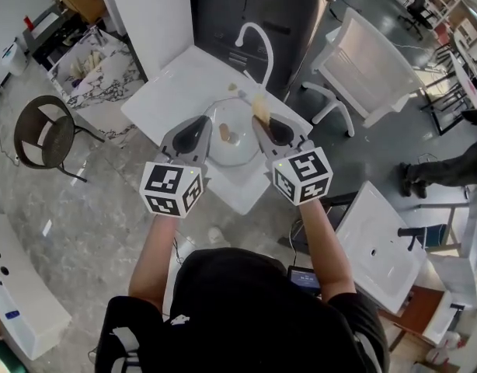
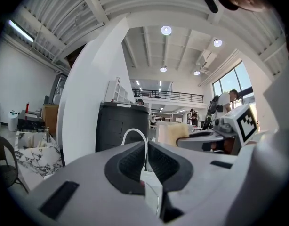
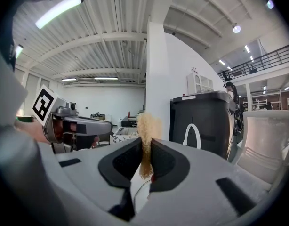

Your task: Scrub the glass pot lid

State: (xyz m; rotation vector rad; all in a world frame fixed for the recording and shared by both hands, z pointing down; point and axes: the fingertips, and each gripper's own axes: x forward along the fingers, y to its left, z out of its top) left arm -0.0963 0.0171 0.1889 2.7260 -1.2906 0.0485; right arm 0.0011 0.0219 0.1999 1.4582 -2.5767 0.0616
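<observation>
A glossy, clear glass pot lid (image 1: pixel 232 134) against the smooth white sink (image 1: pixel 176 84). The tan sponge (image 3: pixel 148 124) looks coarse and porous.

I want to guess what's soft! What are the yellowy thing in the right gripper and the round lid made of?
The yellowy pad looks like spongy foam: matte, rough and crumbly, squashed thin between the jaws. The lid is probably glass: smooth, shiny, and pale white shows through it.

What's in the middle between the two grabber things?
The glass pot lid. In the head view it fills the gap between the left gripper and the right gripper, which pinches a tan sponge.
</observation>
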